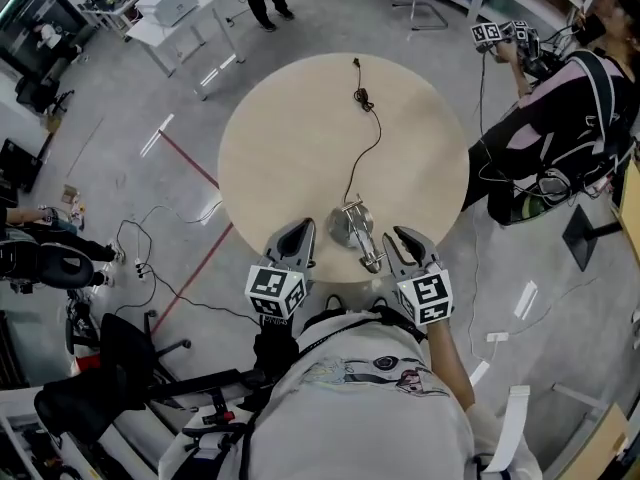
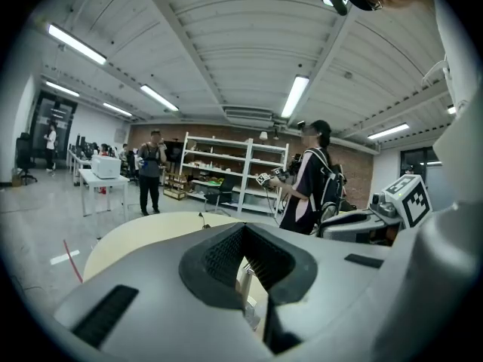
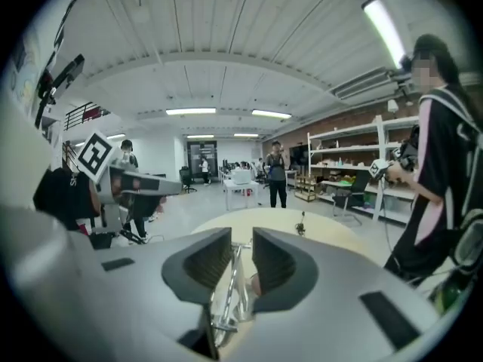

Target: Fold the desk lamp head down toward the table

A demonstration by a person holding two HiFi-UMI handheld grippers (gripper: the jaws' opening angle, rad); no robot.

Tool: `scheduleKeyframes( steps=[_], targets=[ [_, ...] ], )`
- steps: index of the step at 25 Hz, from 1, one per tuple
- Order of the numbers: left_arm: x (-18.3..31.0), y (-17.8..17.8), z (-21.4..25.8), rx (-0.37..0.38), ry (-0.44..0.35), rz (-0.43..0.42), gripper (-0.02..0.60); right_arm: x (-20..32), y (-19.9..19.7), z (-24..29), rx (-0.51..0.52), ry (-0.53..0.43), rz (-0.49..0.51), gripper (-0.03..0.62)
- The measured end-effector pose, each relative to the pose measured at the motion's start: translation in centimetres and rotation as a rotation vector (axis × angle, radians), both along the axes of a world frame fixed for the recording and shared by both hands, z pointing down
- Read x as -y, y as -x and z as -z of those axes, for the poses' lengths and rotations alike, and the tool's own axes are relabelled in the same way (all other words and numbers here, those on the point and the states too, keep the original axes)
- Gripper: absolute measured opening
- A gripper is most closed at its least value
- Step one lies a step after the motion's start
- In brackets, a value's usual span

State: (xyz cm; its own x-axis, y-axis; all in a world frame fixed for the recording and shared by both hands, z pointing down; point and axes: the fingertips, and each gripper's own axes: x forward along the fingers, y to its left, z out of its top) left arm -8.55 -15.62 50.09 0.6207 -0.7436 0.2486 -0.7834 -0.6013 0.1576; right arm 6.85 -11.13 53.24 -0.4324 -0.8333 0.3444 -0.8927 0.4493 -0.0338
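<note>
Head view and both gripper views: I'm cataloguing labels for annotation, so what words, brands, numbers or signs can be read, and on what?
No word, brand or number is readable in any view.
Left gripper cube: black-and-white square marker, no letters.
Right gripper cube: the same kind of marker, no letters.
White shirt print: a drawing; any lettering too small to read.
Desk lamp: no label shows.

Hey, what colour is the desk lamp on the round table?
The desk lamp is shiny silver metal with a black cord, clearest in the head view.

Lab with shelving (image 2: 226, 168), work tables (image 1: 178, 20)
</note>
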Motion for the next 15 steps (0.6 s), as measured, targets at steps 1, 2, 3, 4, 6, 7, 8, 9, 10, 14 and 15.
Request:
scheduleKeyframes(
  steps=[1, 2, 3, 4, 6, 7, 8, 9, 10, 14, 15],
  targets=[
    [0.2, -0.1, 0.1, -0.001, -0.006, 0.0, 0.002, 0.5, 0.0, 0.9, 0.012, -0.023, -0.009, 0.085],
    [0.4, -0.1, 0.2, -0.002, -0.01, 0.001, 0.002, 1.1, -0.1, 1.6, 0.024, -0.041, -0.02, 0.061],
    [0.6, -0.1, 0.2, -0.003, -0.014, 0.003, 0.002, 1.5, -0.2, 2.2, 0.039, -0.054, -0.031, 0.031],
    [0.7, 0.0, 0.3, -0.003, -0.017, 0.006, 0.002, 1.9, -0.2, 2.7, 0.055, -0.063, -0.04, 0.011],
    [0.9, 0.2, 0.4, -0.003, -0.022, 0.014, 0.002, 2.4, -0.4, 3.5, 0.081, -0.077, -0.051, 0.006],
    [0.9, 0.3, 0.4, -0.003, -0.024, 0.017, 0.002, 2.5, -0.5, 3.9, 0.086, -0.085, -0.054, 0.006],
    [0.8, 0.4, 0.5, -0.003, -0.026, 0.02, 0.002, 2.6, -0.6, 4.2, 0.089, -0.091, -0.056, 0.006],
    [0.7, 0.4, 0.5, -0.002, -0.027, 0.022, 0.002, 2.6, -0.7, 4.6, 0.091, -0.096, -0.058, 0.006],
    [0.7, 0.4, 0.6, -0.002, -0.029, 0.024, 0.002, 2.6, -0.8, 4.9, 0.094, -0.1, -0.06, 0.006],
    [1.2, 0.5, 0.9, -0.008, -0.045, 0.03, 0.002, 3.3, -1.0, 5.7, 0.099, -0.116, -0.062, 0.006],
    [1.3, 0.4, 0.9, -0.01, -0.046, 0.029, 0.002, 3.4, -1.0, 5.9, 0.1, -0.121, -0.06, 0.006]
  ],
)
